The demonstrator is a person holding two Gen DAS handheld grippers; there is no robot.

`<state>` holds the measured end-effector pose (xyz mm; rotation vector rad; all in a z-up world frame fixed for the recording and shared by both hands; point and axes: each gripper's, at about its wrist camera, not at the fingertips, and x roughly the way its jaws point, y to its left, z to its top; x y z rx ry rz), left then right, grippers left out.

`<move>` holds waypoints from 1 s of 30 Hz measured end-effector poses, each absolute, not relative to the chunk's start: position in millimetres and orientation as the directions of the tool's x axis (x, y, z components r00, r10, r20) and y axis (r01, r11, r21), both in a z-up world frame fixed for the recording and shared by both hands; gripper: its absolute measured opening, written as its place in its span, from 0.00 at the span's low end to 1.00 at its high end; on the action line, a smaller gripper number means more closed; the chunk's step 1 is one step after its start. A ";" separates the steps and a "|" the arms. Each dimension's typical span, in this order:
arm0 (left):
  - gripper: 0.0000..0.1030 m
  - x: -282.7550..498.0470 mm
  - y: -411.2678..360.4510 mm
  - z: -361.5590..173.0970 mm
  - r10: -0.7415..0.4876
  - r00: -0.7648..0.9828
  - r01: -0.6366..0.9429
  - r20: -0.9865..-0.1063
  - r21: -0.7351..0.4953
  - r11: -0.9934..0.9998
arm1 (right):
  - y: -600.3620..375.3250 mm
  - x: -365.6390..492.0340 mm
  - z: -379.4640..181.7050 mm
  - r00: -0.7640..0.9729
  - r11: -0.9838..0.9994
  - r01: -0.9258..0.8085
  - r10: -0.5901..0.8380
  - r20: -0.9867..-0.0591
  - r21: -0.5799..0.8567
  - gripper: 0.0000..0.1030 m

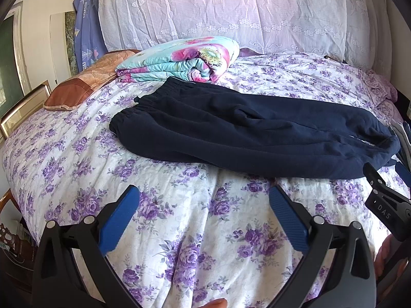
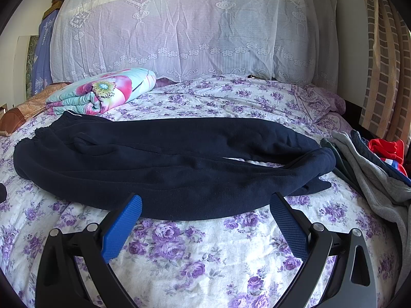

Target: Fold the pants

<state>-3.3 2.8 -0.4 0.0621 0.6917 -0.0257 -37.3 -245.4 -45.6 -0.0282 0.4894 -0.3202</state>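
Note:
Dark navy pants (image 1: 231, 133) lie folded lengthwise across the bed, waistband at the left, leg ends at the right; they also show in the right wrist view (image 2: 167, 159). My left gripper (image 1: 204, 195) is open and empty, hovering over the bedspread just in front of the pants. My right gripper (image 2: 205, 202) is open and empty, its fingertips at the pants' near edge. Part of the right gripper shows at the right edge of the left wrist view (image 1: 385, 200).
The bed has a purple floral bedspread (image 1: 179, 231). A folded floral quilt (image 1: 185, 61) and a brown pillow (image 1: 77, 89) lie behind the waistband. A lace-covered headboard (image 2: 179, 25) stands behind. A pile of grey, blue and red clothes (image 2: 372, 164) lies at the right.

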 end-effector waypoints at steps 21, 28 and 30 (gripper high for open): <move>0.96 -10.6 -2.2 -10.0 -0.014 0.761 0.048 -0.648 0.034 0.998 | -246.1 -36.7 -46.0 0.833 0.950 0.295 -0.308 -0.460 -0.102 0.97; 0.96 -10.2 -0.5 -11.8 -0.006 0.760 0.038 -0.649 0.035 0.999 | -246.1 -36.0 -46.2 0.829 0.949 0.299 -0.312 -0.463 -0.103 0.97; 0.96 -7.2 4.8 -13.1 -0.002 0.761 0.026 -0.649 0.028 0.999 | -246.1 -34.4 -49.3 0.821 0.944 0.311 -0.325 -0.469 -0.111 0.97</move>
